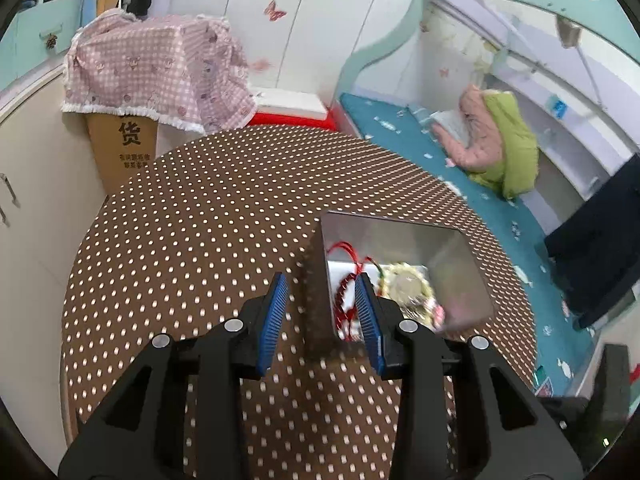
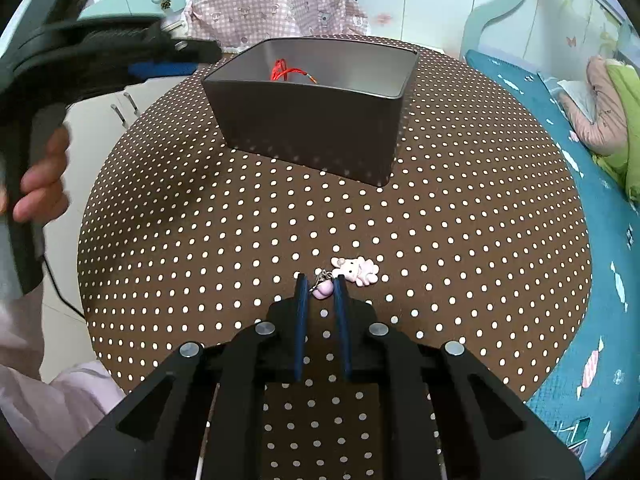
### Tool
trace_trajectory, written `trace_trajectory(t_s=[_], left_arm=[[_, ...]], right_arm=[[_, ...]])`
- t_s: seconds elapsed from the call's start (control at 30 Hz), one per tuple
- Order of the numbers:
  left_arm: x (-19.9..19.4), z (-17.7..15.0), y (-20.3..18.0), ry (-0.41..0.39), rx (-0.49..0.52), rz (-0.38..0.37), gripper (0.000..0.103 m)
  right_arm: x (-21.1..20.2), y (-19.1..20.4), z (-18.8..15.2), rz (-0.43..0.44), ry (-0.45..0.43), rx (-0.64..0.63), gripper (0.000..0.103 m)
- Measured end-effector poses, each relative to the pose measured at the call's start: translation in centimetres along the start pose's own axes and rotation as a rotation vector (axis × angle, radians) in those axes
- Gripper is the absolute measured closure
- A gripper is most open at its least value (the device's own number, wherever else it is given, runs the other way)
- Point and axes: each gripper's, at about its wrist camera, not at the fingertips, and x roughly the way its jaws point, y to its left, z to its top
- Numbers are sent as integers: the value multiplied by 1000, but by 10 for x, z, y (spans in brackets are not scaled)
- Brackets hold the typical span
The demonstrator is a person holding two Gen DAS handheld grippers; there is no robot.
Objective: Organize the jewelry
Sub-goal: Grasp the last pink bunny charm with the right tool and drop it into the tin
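On the dotted table [image 2: 240, 240], the right gripper [image 2: 320, 280] has its fingers squeezed on a small pink bead [image 2: 323, 290] of a charm [image 2: 357, 270]. Farther back stands a grey box [image 2: 312, 140] with a red cord [image 2: 282, 70] inside. The left gripper [image 1: 322, 280], fingers apart, straddles the box's wall without touching.

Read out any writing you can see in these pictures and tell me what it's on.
"货": large dark character printed on the cardboard box under the pink checked cloth, left wrist view.
Two rows of smaller characters below it on the same box: too blurred to read.
Nothing else carries readable text.
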Motion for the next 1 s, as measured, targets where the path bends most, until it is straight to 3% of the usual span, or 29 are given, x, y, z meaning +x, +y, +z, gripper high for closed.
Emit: trace_trajectory(t_s=[0.13,0.27,0.4,0.57,0.73,0.83,0.9,0.93,1.0], left_arm=[[27,8,5,86,-45,16,67],[41,8,7,139,-80,-42,88],[40,8,0,135,-52,-6,90],[41,8,-4,141,-58,8,91],[43,8,-7,144,-52,20,91],[45,8,-8,148,-47,28,91],[46,8,-10,150,-41,33,90],[46,8,-11,151,-35,36,90],[45,9,-13,147,-22,40,89]], right_arm=[[-1,-12,6,-1,-13,37,91],[-6,-23,13,-5,-27,47,91],[-20,-38,28,-29,-77,63,91],[-51,-49,59,-60,-203,60,92],[-73,-42,86,16,-327,15,92],[-65,-35,102,76,-336,9,90],[-56,-29,109,51,-324,-8,66],[-55,-28,108,42,-324,-9,47],[-54,-27,106,68,-322,-7,44]])
